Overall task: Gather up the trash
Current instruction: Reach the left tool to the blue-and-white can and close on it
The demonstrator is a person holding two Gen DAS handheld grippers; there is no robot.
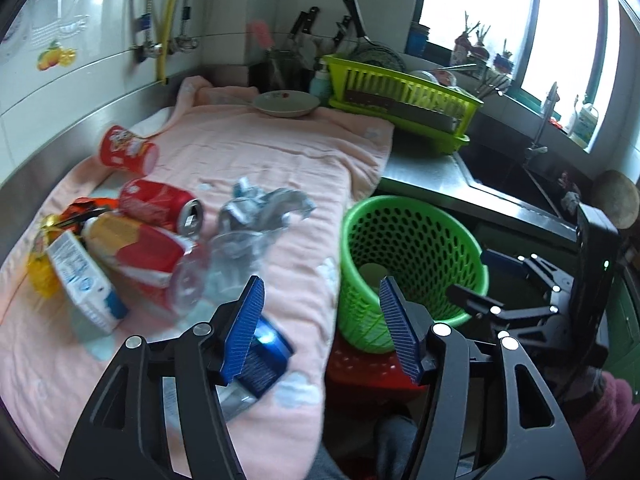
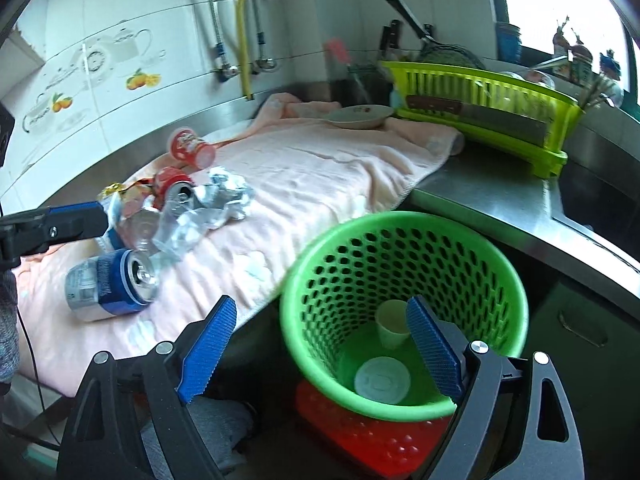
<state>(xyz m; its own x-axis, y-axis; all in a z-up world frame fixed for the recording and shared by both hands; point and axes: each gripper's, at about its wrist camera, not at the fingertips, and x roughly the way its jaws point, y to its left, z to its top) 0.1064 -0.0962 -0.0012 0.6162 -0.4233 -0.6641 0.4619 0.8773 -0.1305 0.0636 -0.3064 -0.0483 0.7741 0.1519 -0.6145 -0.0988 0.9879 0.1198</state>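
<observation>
My left hand-held gripper [image 1: 322, 320] gaped wide, empty, over towel edge; blue can [image 1: 262, 354] lay at 7 o'clock. Right hand-held gripper [image 2: 320, 344] wide, empty, above green basket [image 2: 404, 224]; paper cup [image 2: 390, 326] inside.

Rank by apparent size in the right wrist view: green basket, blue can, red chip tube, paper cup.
1. green basket
2. blue can
3 and 4. red chip tube and paper cup look alike; the tube lies farther away, so no ranking.
</observation>
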